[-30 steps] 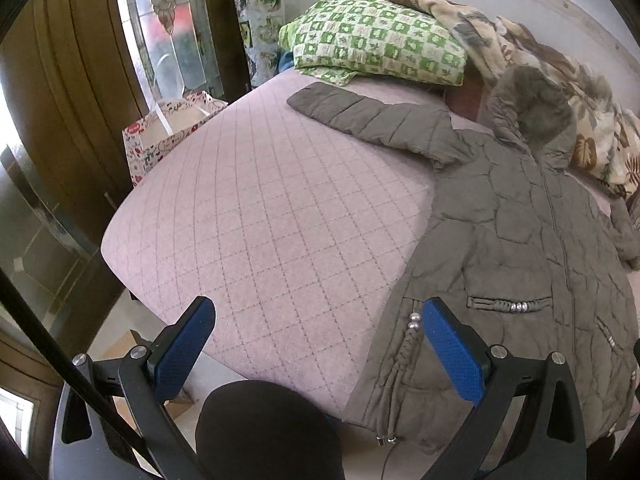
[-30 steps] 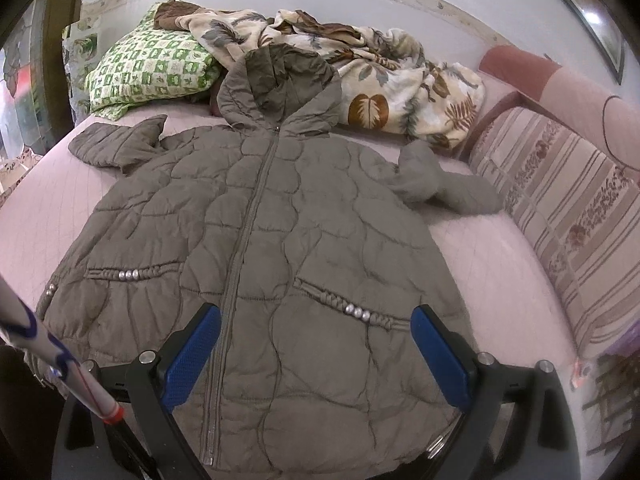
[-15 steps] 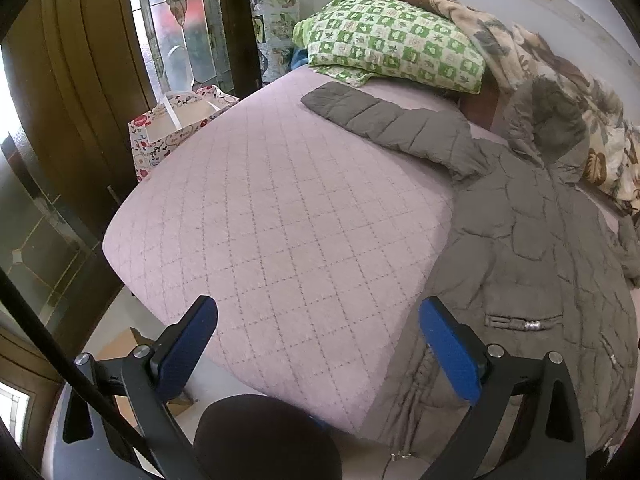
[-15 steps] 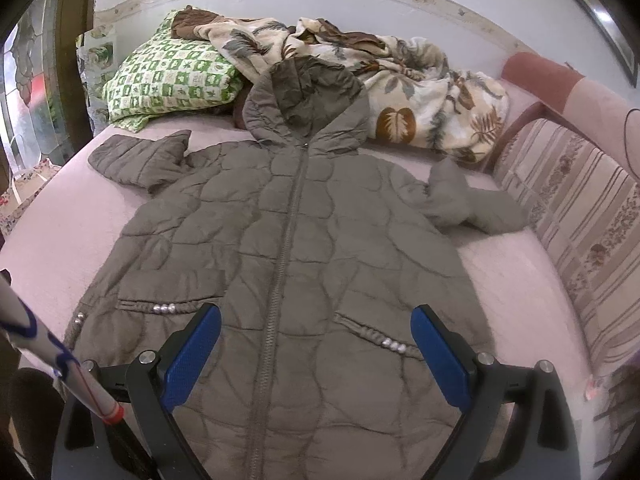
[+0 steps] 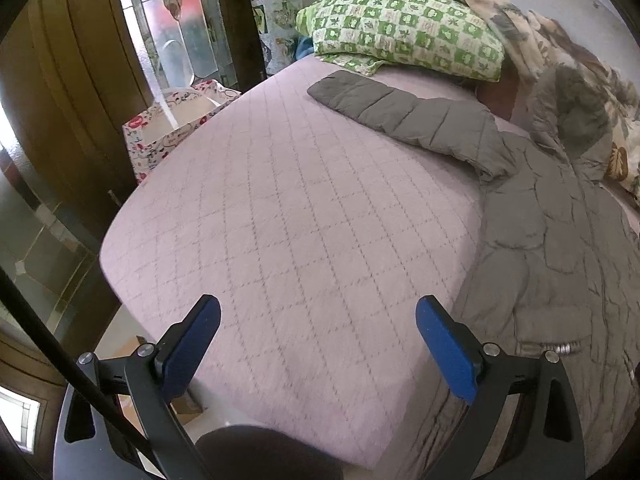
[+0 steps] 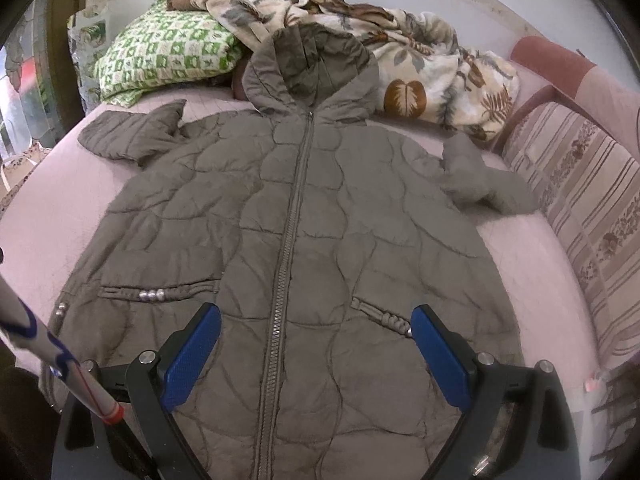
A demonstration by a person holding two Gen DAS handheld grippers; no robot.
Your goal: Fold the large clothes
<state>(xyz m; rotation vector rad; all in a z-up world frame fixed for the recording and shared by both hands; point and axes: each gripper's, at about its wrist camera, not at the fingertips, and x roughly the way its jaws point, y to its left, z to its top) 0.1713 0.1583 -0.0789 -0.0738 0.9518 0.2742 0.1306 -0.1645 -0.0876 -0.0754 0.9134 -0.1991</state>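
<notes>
Both views have crept forward: my left gripper [image 5: 318, 344] now hangs over bare bedspread [image 5: 304, 216], the coat [image 6: 296, 248] lying flat, zipped, to its right. My right gripper [image 6: 316, 346] hovers above the coat's near hem; both are wide open, holding nothing.

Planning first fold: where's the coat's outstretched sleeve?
Left-wrist view, upper centre: the sleeve lies flat on the pink bed cover, its cuff just below the green checked pillow.
</notes>
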